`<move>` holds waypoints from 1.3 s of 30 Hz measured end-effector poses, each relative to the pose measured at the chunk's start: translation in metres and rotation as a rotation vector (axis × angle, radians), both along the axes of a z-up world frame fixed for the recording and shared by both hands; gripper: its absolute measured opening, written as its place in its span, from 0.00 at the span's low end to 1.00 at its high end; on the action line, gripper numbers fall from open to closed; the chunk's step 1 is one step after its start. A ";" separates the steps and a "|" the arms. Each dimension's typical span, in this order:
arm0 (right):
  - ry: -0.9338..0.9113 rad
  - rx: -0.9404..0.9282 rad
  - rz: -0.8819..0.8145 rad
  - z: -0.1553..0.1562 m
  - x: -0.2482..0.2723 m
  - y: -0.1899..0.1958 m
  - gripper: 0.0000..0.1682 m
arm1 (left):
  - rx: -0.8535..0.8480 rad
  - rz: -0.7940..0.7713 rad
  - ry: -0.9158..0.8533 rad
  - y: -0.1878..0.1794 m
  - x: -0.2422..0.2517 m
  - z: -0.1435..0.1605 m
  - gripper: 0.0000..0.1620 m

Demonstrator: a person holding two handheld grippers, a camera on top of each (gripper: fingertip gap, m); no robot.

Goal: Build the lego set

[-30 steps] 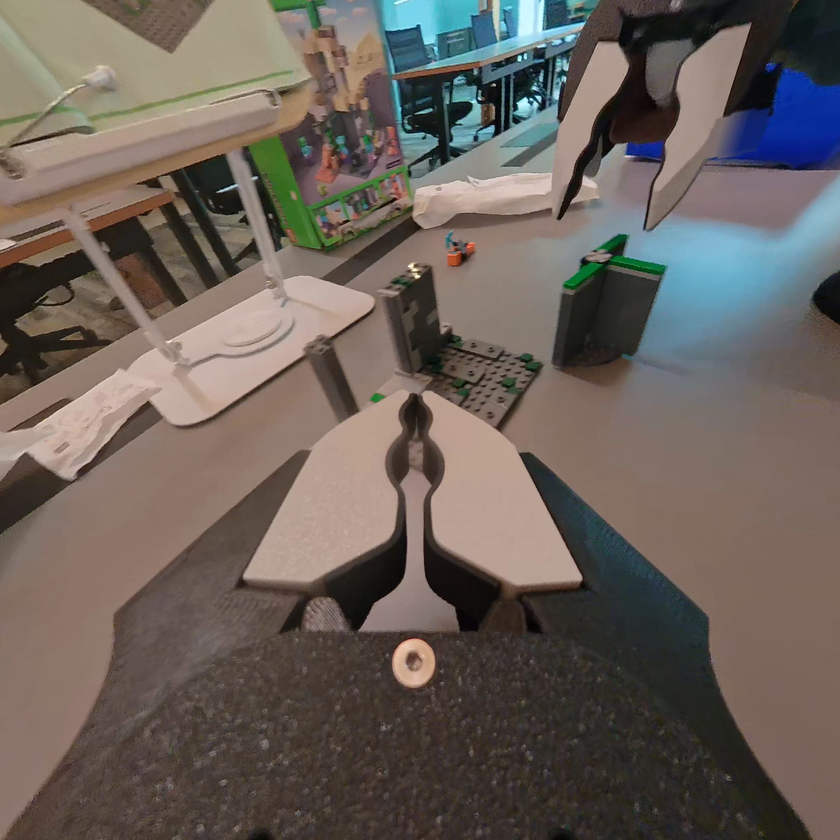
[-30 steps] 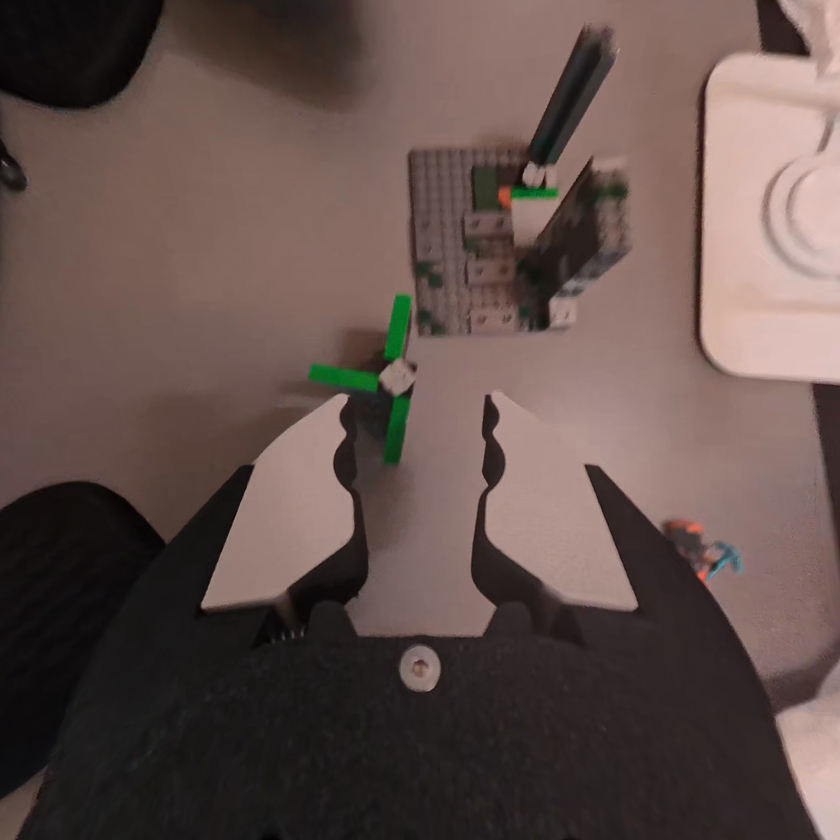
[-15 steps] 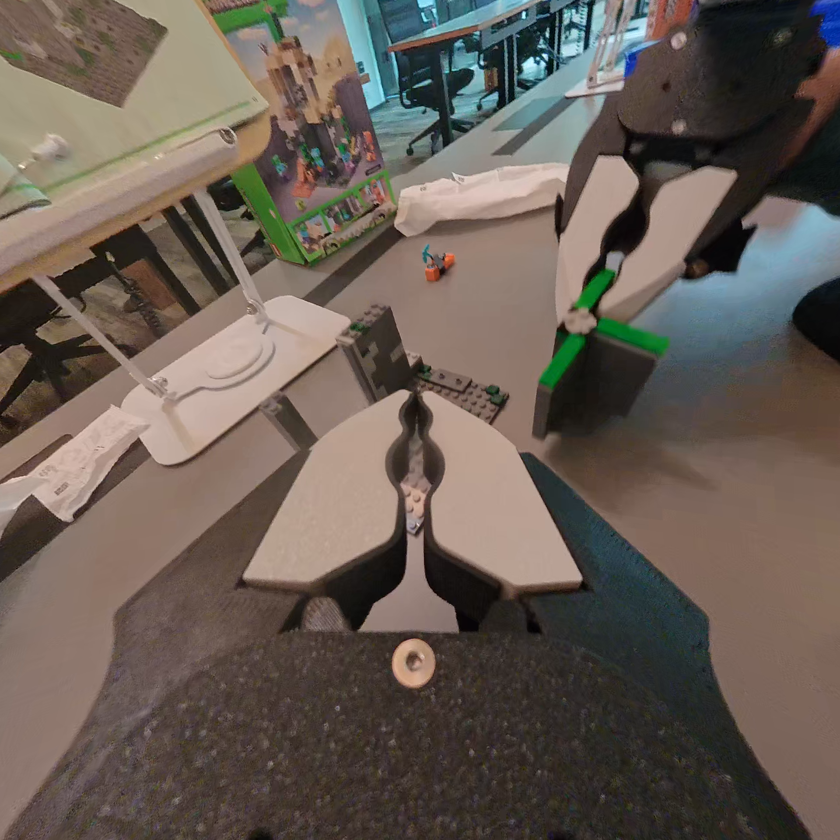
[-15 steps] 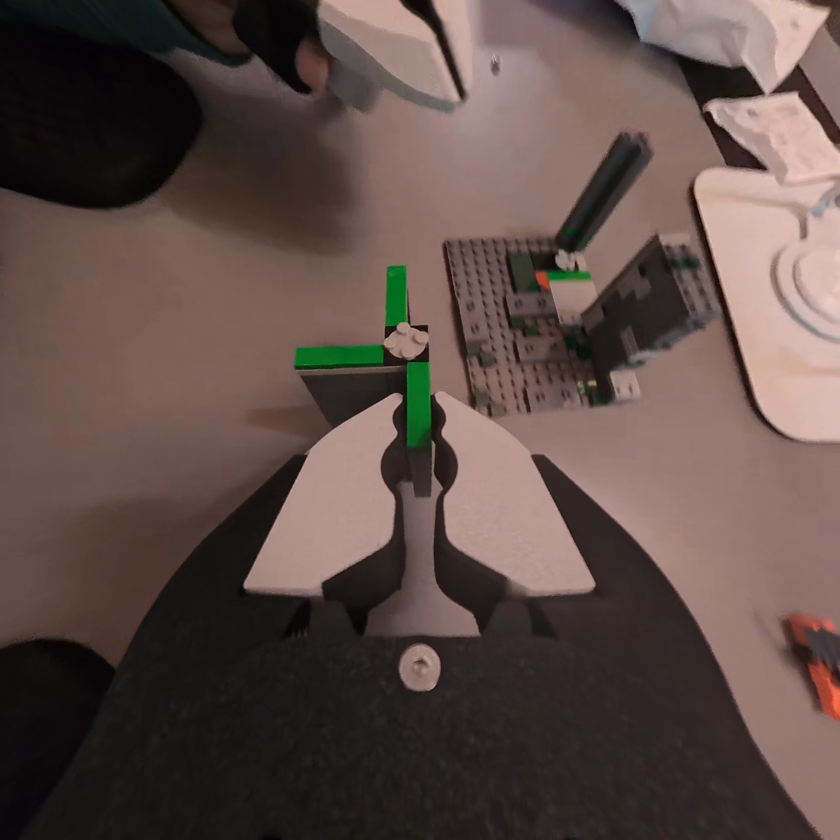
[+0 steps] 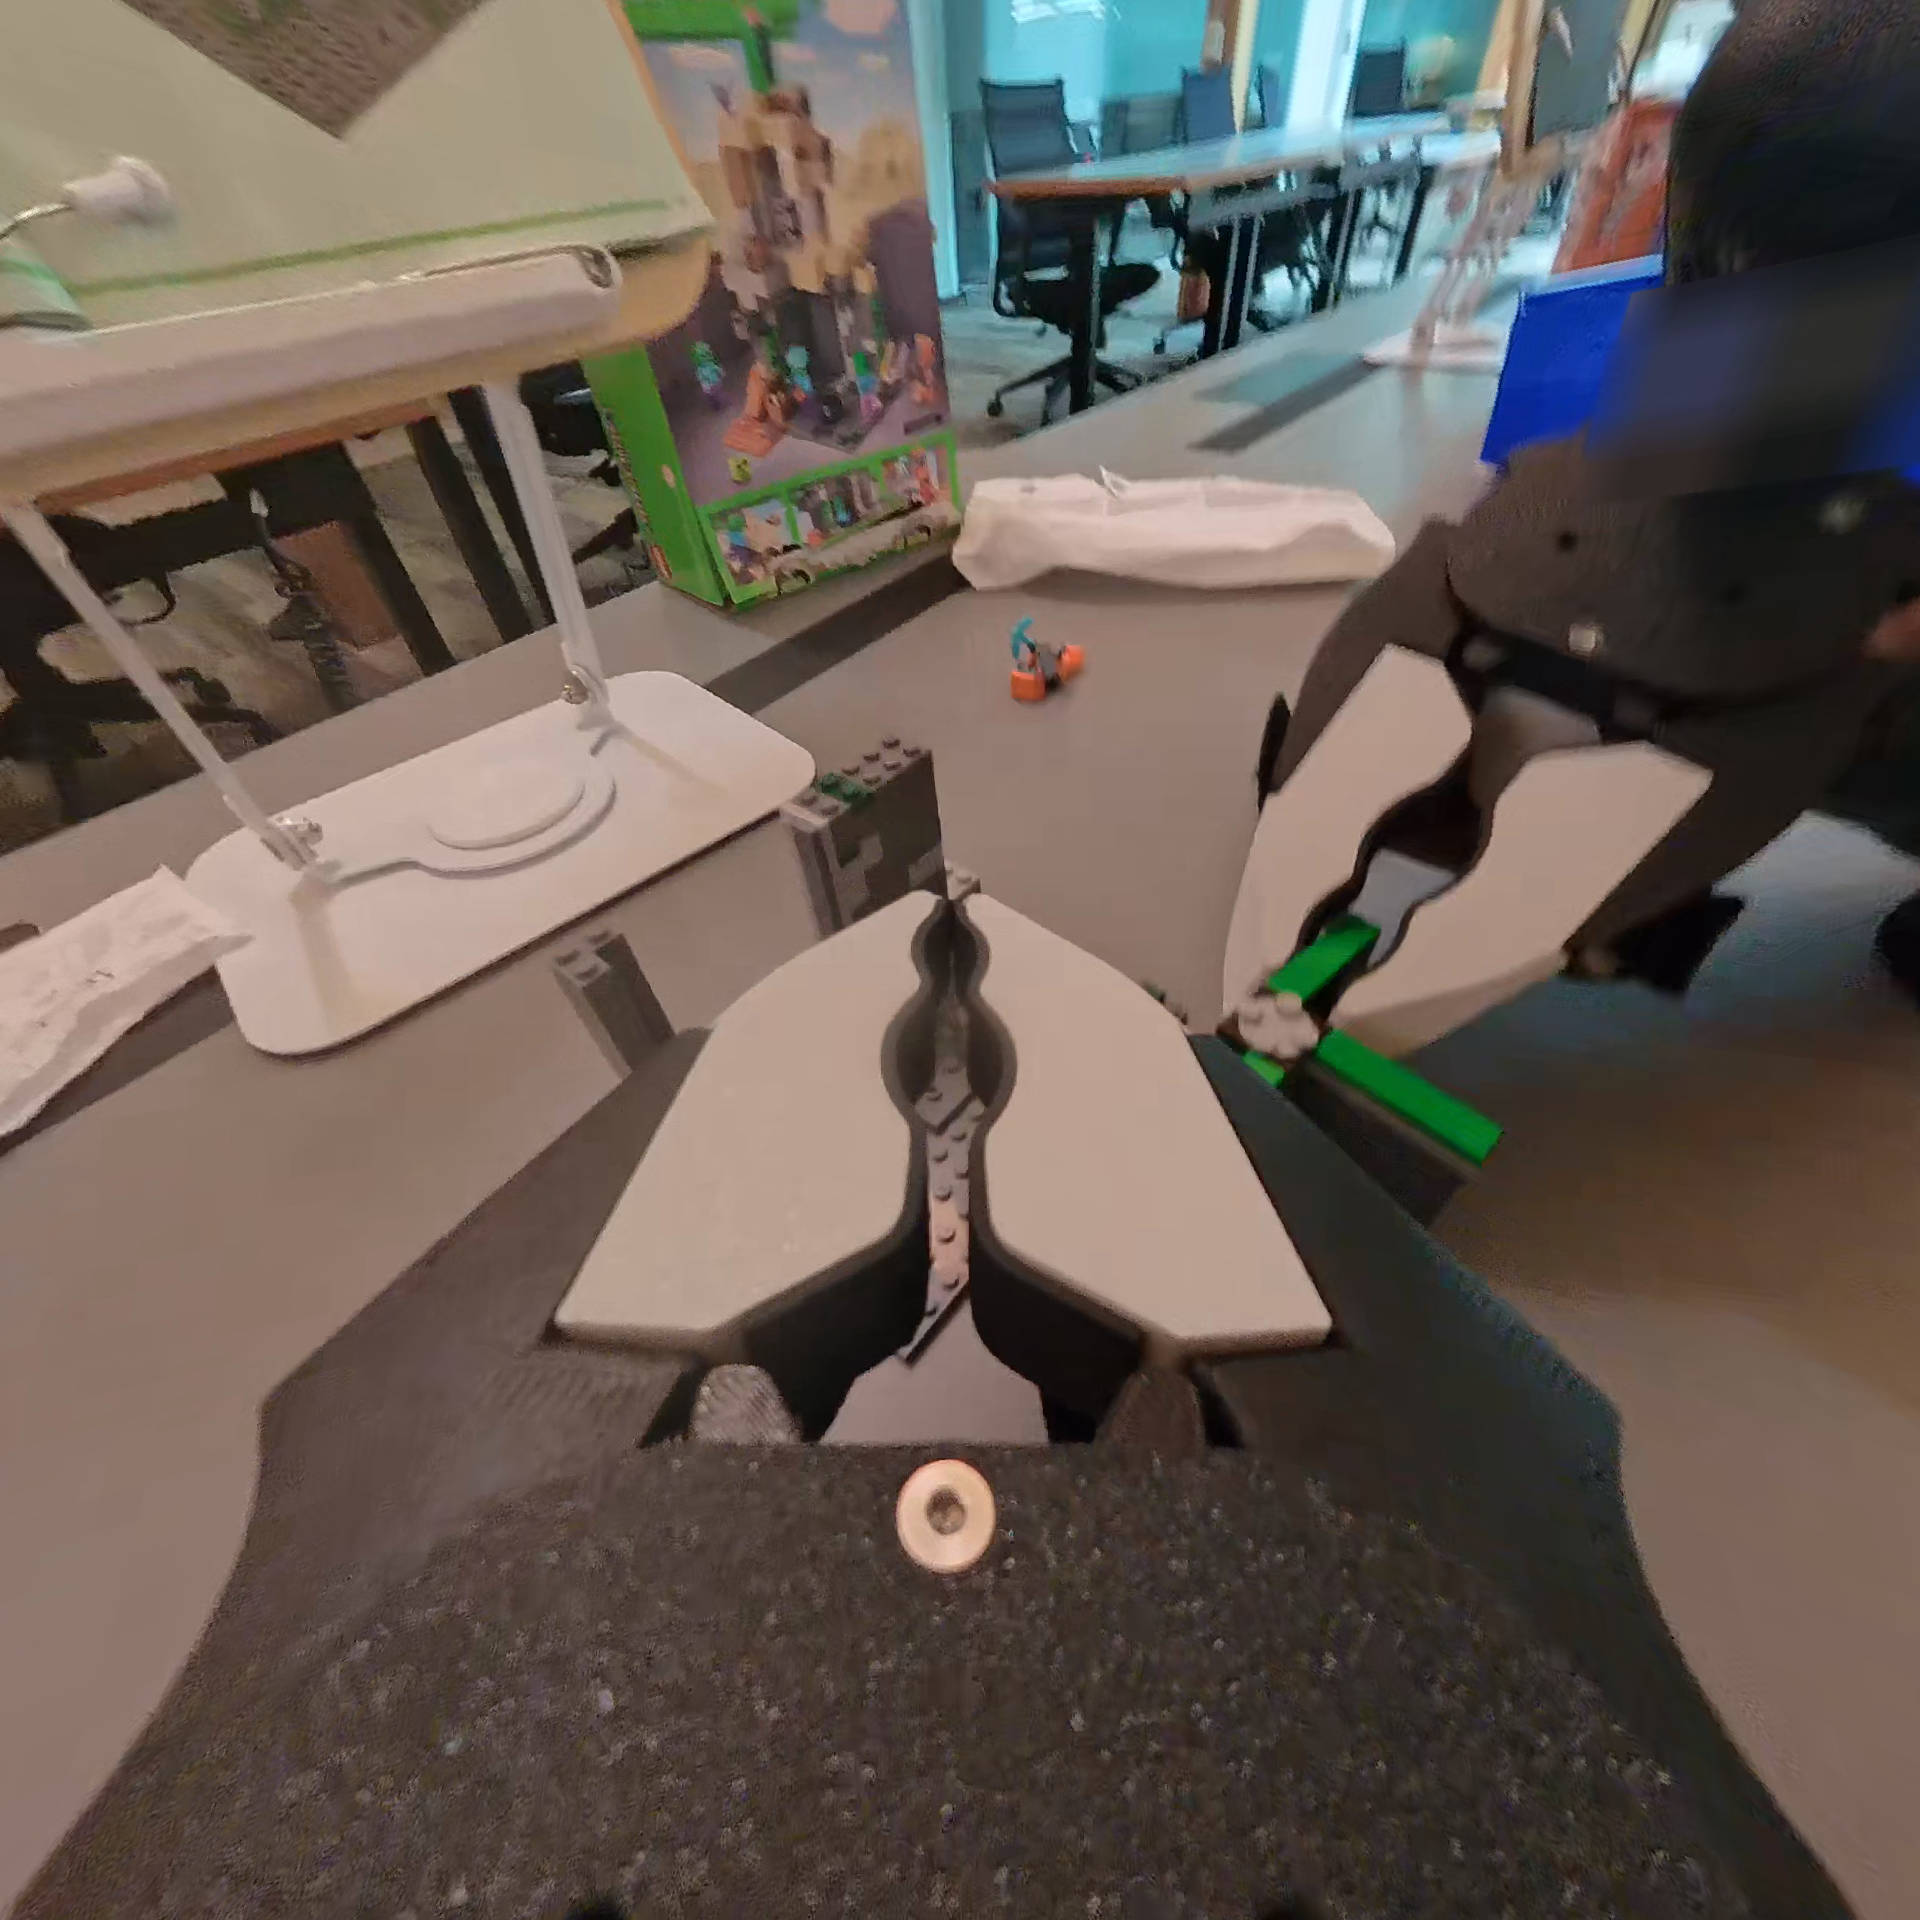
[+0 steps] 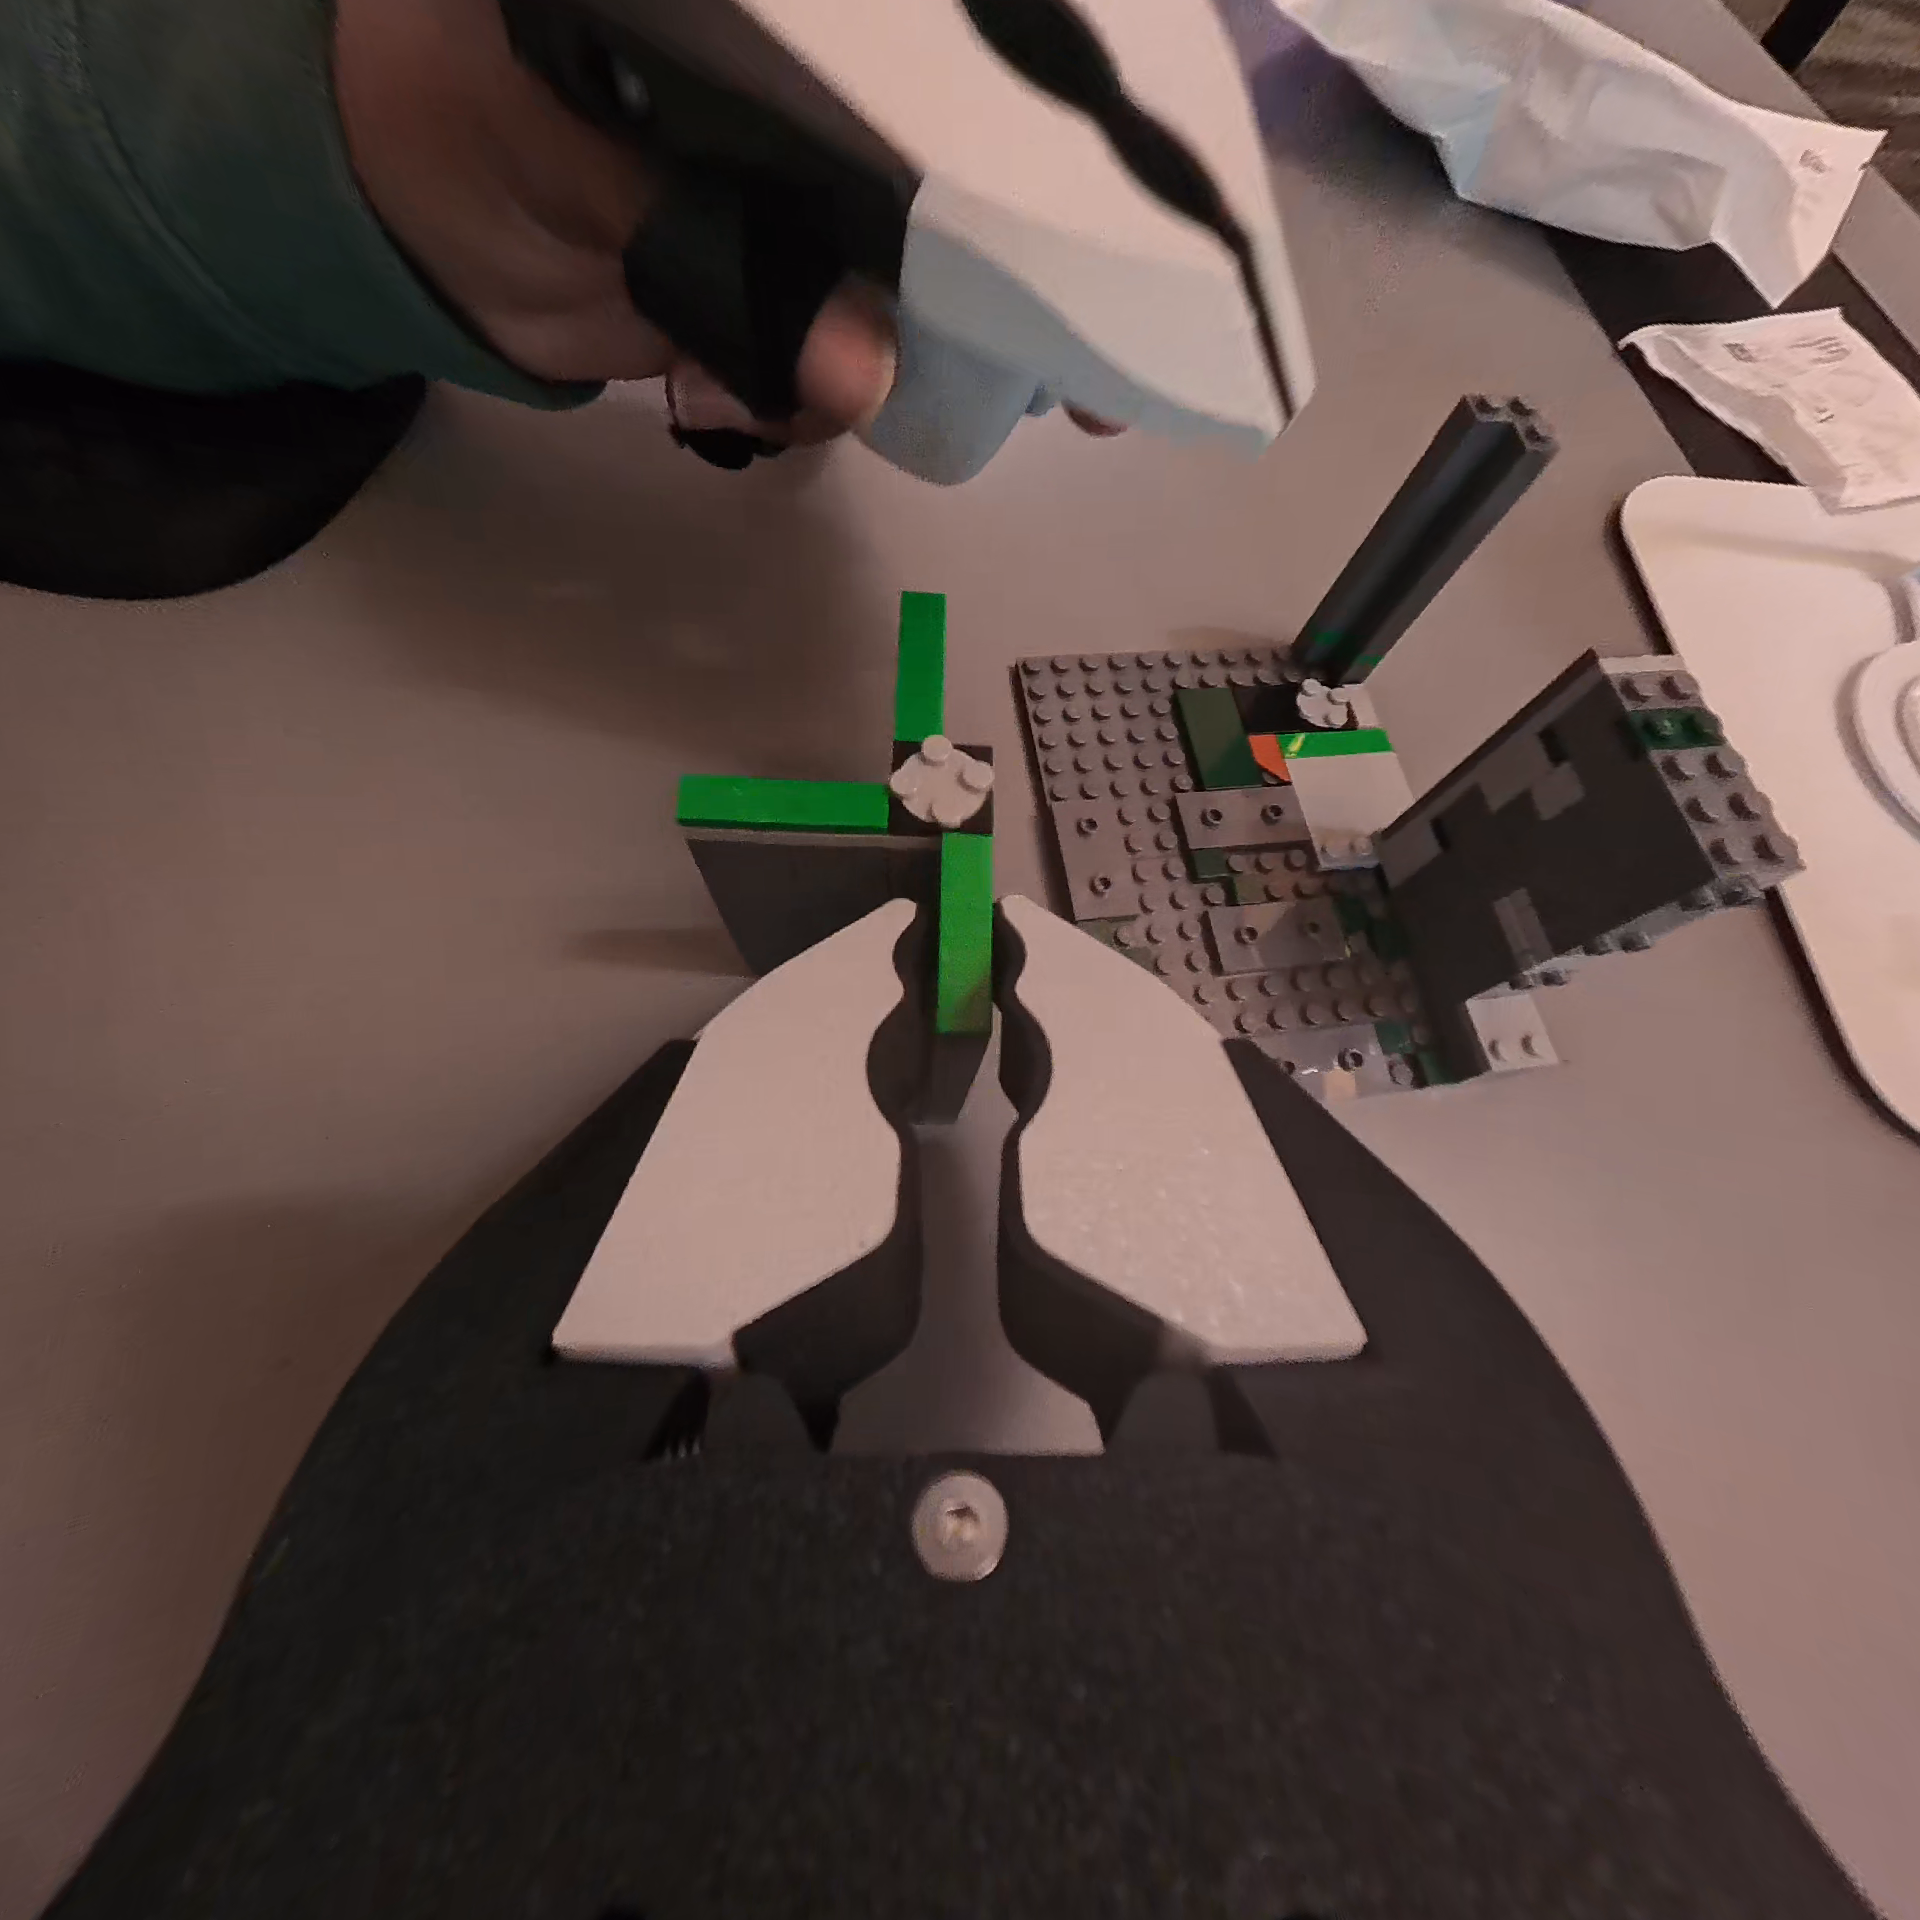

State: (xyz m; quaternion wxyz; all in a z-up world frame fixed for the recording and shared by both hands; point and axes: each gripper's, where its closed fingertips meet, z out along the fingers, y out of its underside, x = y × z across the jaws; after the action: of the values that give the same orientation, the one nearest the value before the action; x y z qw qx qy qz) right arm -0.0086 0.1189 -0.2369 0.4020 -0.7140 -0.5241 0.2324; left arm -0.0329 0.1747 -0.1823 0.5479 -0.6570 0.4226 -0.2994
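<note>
The right claw [image 6: 954, 914] is pinched on one green-topped arm of the grey wall piece [image 6: 831, 883], which is held upright just beside the grey baseplate [image 6: 1112, 748] on the grey table [image 6: 364, 935]. The left claw [image 5: 951, 914] is pressed together on a thin grey studded plate [image 5: 948, 1184]. A dark pillar [image 6: 1423, 540] and a dark block wall [image 6: 1558, 831] are carried by the baseplate, near a white stand base [image 6: 1787, 665].
</note>
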 end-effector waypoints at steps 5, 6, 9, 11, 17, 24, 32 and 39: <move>0.064 0.009 -0.006 0.010 0.003 0.000 0.14 | 0.075 -0.086 0.053 -0.008 0.005 -0.005 0.00; 0.075 0.008 -0.004 0.013 0.005 -0.001 0.16 | 0.075 -0.098 0.054 -0.009 0.006 -0.005 0.00; 0.146 0.000 -0.020 0.023 0.012 0.001 0.18 | 0.059 -0.135 0.060 -0.013 0.009 -0.010 0.04; 0.198 -0.009 -0.039 0.030 0.017 0.004 0.18 | 0.045 -0.174 0.056 -0.017 0.010 -0.011 0.06; 0.238 0.002 -0.117 0.034 0.035 0.017 0.17 | 0.002 -0.322 0.028 -0.030 0.005 -0.008 0.09; 0.207 0.029 -0.164 0.031 0.040 0.023 0.16 | -0.034 -0.450 0.011 -0.044 0.000 -0.011 0.18; 0.176 0.019 -0.148 0.026 0.038 0.020 0.15 | -0.055 -0.573 0.086 -0.063 -0.005 -0.026 0.22; 0.130 -0.008 -0.029 0.019 0.026 0.000 0.15 | -0.049 -0.542 0.128 -0.060 0.000 -0.035 0.18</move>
State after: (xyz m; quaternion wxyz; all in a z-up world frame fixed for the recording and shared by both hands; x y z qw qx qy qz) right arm 0.0178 0.1186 -0.2181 0.4355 -0.7066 -0.4854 0.2747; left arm -0.0326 0.1147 -0.2175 0.4039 -0.5504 0.6095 -0.4030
